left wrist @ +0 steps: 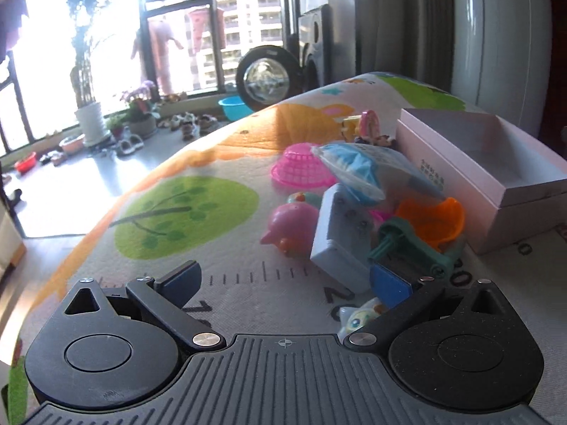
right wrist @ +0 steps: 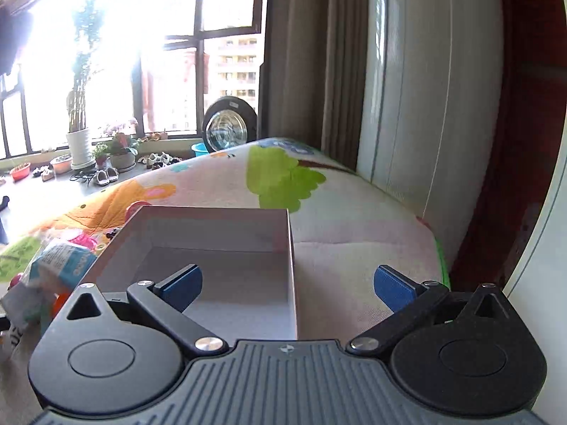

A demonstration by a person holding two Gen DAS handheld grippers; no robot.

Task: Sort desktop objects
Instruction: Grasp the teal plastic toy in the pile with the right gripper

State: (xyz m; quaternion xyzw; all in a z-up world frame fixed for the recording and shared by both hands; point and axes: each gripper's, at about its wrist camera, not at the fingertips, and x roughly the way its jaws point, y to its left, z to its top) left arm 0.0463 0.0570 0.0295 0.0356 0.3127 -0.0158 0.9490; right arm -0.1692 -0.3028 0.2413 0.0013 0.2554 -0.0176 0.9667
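Potted plants (left wrist: 86, 117) by window, blue basin (left wrist: 234, 107), curtain (right wrist: 312, 63)

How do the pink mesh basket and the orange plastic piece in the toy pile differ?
The pink mesh basket is openwork lattice; the orange plastic piece is solid and smooth. The basket lies at the pile's far side, out on the printed mat; the orange piece sits close to the open box, beside the green toy. The basket shows almost whole, while the orange piece is partly hidden. Both are bright plastic toys, untouched by the left gripper.
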